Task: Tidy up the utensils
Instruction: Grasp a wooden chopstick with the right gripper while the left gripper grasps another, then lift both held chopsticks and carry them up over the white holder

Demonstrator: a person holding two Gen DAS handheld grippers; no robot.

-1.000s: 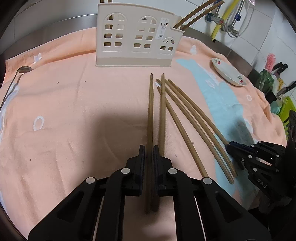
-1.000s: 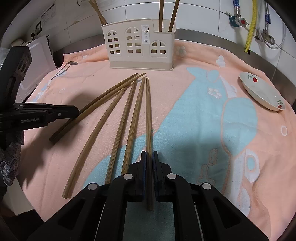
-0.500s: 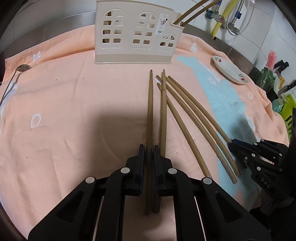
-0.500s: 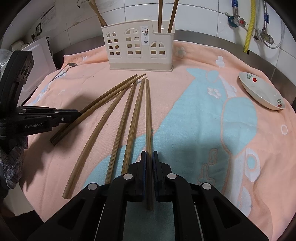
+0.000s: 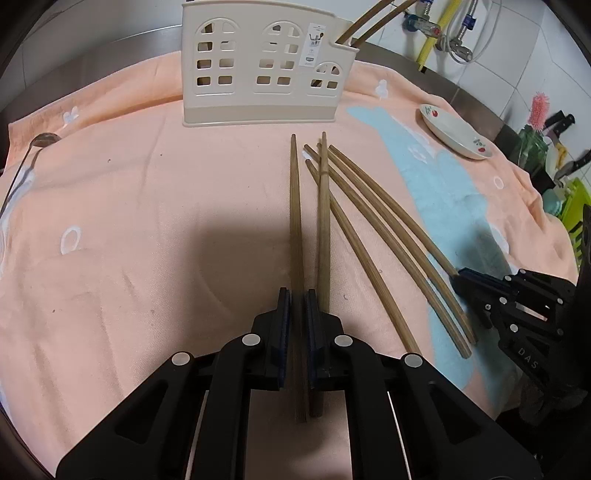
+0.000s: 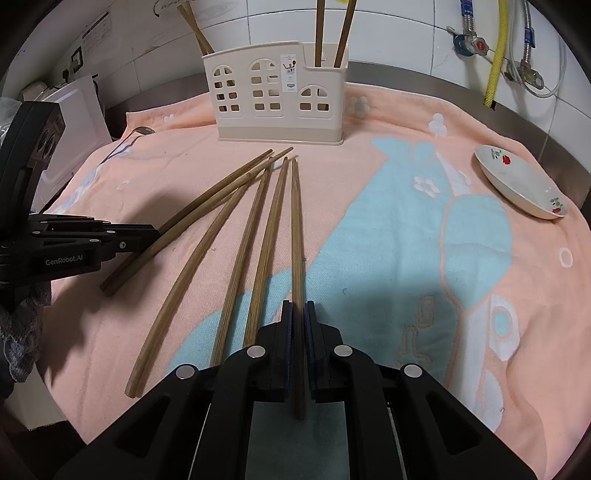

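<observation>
A cream plastic utensil holder (image 6: 280,99) stands upright at the far side of a peach towel (image 6: 406,229) with a pale blue print. Its rightmost compartment holds two brown chopsticks (image 6: 341,40), leaning; a further wooden handle (image 6: 194,27) rises behind its left end, compartment not discernible. A shallow white dish (image 6: 524,184) with red flower marks sits empty near the towel's right edge.

Six loose chopsticks fan across the towel, their far tips converging just short of the holder's base. The left gripper (image 5: 297,295) has its jaws pressed together on the near end of the leftmost chopstick (image 5: 295,206); a second chopstick (image 5: 324,221) lies just beside it, under the right finger. The right gripper (image 6: 298,306) pinches the rightmost chopstick (image 6: 296,229) in the same manner. Four chopsticks lie between the two held ones.

A metal spoon (image 5: 40,142) lies at the towel's far left edge. The towel to the left of the left gripper is bare, as is the printed area between the right gripper and the dish. A steel counter rim (image 6: 424,75) and tiled wall with pipes (image 6: 496,48) bound the far side.
</observation>
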